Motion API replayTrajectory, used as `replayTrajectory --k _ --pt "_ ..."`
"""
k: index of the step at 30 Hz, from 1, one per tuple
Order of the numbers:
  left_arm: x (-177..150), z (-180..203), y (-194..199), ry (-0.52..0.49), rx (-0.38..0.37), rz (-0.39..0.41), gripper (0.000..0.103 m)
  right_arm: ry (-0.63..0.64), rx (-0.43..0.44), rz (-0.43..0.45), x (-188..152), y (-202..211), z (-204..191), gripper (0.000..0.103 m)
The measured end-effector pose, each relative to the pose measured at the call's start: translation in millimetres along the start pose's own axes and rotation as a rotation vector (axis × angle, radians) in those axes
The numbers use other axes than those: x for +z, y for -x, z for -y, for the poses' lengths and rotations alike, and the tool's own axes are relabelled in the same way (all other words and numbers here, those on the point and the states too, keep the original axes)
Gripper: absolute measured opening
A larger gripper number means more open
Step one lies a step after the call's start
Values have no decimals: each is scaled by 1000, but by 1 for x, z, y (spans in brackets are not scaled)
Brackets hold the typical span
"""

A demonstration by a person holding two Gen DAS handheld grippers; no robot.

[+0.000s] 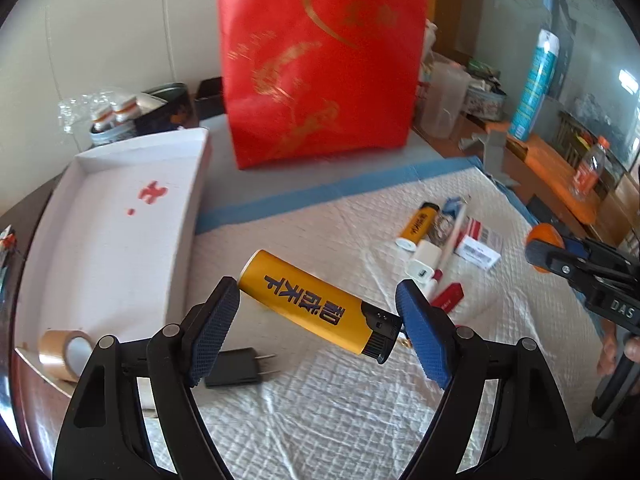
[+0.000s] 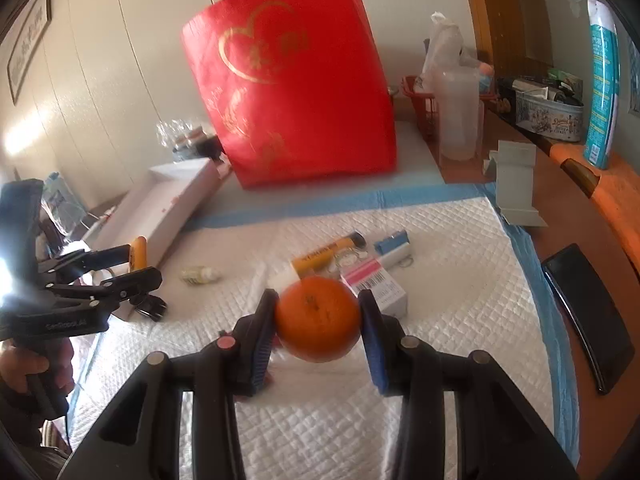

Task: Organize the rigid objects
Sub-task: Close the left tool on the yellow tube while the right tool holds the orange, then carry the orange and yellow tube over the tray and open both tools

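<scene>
A: While the left gripper point(image 1: 318, 322) had the yellow lighter point(image 1: 320, 306) pinched end to end between its blue pads, where did the white box tray point(image 1: 120, 216) lie from it?

B: Off to that gripper's left and a little ahead, its near wall just beside the left pad. The lighter hung above the quilted mat point(image 1: 320, 400), clear of it, long axis running crosswise from the plain end at the left pad to the black cap at the right pad, the plain end tilted away. The jaws were about half closed, wide enough for the lighter's length.

A: And the right gripper point(image 2: 318, 320)?

B: Clamped on an orange point(image 2: 318, 318), one pad on each side, lifted above the mat. It sat well to the right of the tray, with the heap of small things between: a second yellow lighter point(image 2: 326, 254), a barcoded box point(image 2: 378, 286), a blue and white item.

A: So which hand was nearer the tray?

B: The left, plainly. I judged that its move would be a short swing leftward over the wall. The lighter's axis lay roughly across the tray's long side, so a turn of the wrist might have been needed to lay it neatly. A roll of tape point(image 1: 66, 354) already lay in the tray's near corner, and a black plug point(image 1: 240, 366) on the mat beneath the gripper.
</scene>
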State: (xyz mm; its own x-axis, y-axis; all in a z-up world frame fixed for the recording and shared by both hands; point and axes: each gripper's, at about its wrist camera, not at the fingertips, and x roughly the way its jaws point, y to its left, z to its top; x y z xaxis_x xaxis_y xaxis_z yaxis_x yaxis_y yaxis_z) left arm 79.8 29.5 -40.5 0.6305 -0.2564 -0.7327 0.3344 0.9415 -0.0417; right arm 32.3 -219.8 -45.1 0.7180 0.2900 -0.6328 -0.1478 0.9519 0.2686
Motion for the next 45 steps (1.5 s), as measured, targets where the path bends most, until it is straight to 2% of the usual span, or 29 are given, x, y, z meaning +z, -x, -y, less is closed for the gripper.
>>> replayTrajectory --k 12,24,32,39,42,45 --pt "2 -41 34 93 83 73 81 27 59 52 17 20 -18 40" --pt "-8 -88 79 177 158 149 81 33 121 121 50 41 -45 40" --pt "-13 -116 99 208 175 169 81 75 154 131 61 35 -80 40" --pt "25 -181 133 244 272 252 81 145 220 130 91 25 -122 40" --pt "35 -210 134 280 304 250 81 182 263 133 106 17 -151 40" --pt "35 -226 117 287 326 210 82 210 306 100 112 0 -180 40"
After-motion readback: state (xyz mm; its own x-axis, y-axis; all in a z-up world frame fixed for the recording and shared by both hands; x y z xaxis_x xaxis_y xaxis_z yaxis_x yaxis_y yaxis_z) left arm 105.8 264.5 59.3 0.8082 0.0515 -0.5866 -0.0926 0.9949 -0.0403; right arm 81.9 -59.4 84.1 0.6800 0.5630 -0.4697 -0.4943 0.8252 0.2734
